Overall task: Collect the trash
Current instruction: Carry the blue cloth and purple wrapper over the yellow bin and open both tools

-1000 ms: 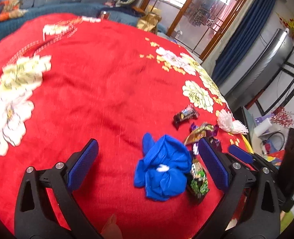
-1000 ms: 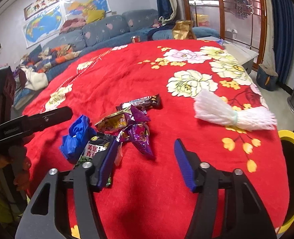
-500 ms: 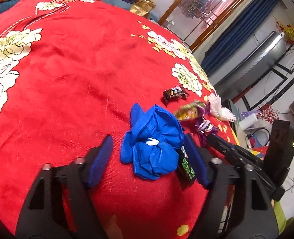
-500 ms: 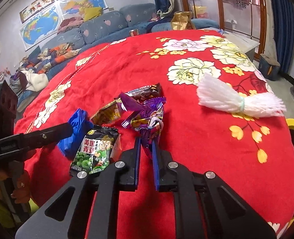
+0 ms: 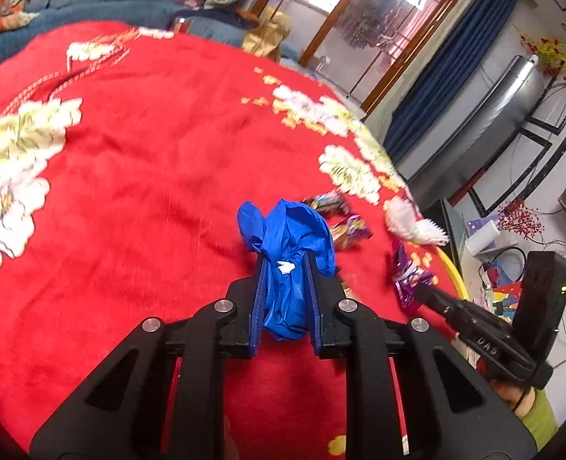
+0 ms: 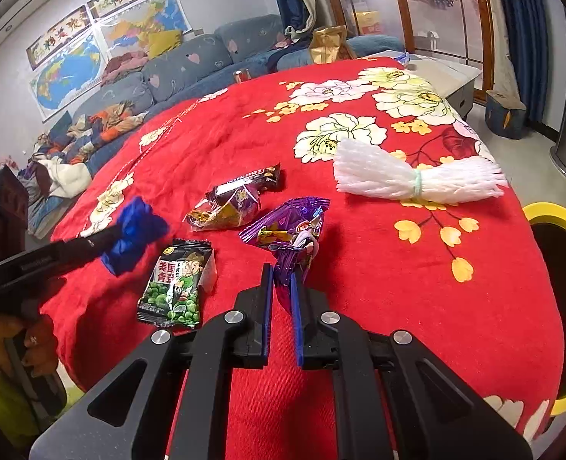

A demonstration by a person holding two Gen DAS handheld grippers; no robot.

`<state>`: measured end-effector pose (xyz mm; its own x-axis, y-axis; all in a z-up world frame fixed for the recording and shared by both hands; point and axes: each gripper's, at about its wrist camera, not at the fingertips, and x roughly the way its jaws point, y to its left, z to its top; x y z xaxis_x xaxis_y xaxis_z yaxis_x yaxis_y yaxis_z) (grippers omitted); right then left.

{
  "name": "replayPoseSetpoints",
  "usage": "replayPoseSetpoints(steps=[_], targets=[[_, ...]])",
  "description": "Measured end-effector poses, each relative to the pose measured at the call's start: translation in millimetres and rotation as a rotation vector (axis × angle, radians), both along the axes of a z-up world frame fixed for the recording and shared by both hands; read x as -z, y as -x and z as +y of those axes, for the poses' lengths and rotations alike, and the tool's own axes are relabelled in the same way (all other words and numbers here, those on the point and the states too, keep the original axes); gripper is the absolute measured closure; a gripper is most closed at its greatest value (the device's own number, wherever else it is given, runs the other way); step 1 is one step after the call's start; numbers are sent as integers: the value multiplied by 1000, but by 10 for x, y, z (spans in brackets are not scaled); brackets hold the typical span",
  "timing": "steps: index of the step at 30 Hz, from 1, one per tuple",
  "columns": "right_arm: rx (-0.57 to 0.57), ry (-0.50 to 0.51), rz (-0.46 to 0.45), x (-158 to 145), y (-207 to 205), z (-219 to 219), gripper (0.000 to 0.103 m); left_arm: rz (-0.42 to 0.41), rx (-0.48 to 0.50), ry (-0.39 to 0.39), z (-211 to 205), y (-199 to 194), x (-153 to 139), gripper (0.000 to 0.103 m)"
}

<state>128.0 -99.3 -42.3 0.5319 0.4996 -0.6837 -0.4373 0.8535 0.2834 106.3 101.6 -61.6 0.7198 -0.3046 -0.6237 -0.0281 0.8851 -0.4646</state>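
My left gripper (image 5: 284, 264) is shut on a crumpled blue glove (image 5: 288, 237) and holds it above the red flowered cloth (image 5: 129, 176); the glove also shows in the right wrist view (image 6: 137, 230). My right gripper (image 6: 281, 272) is shut on a purple wrapper (image 6: 292, 230), lifted off the cloth; it shows in the left wrist view too (image 5: 407, 272). On the cloth lie a green snack packet (image 6: 177, 281), a yellow-purple wrapper (image 6: 225, 212) and a dark candy bar wrapper (image 6: 252, 182).
A white foam net bundle (image 6: 409, 180) lies at the right of the cloth. A yellow-rimmed bin (image 6: 558, 299) stands off the table's right edge. A sofa (image 6: 191, 65) and glass doors are behind.
My left gripper closed on the blue glove and lifted it. My right gripper, shut on the purple wrapper, pulled it back and up away from the other wrappers.
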Motion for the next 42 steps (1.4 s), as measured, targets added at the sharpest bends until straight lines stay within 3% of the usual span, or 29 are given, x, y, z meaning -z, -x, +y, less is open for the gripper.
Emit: replayPoseSetpoints(steps=[16,42], targets=[[32,-28,-40,-204,79,-205,94,-91,72,-1,-388,35,-346,90],[243,-79,-78,-372,12,-1162,94,-118,239,-74,-1251,-86,-477,90]])
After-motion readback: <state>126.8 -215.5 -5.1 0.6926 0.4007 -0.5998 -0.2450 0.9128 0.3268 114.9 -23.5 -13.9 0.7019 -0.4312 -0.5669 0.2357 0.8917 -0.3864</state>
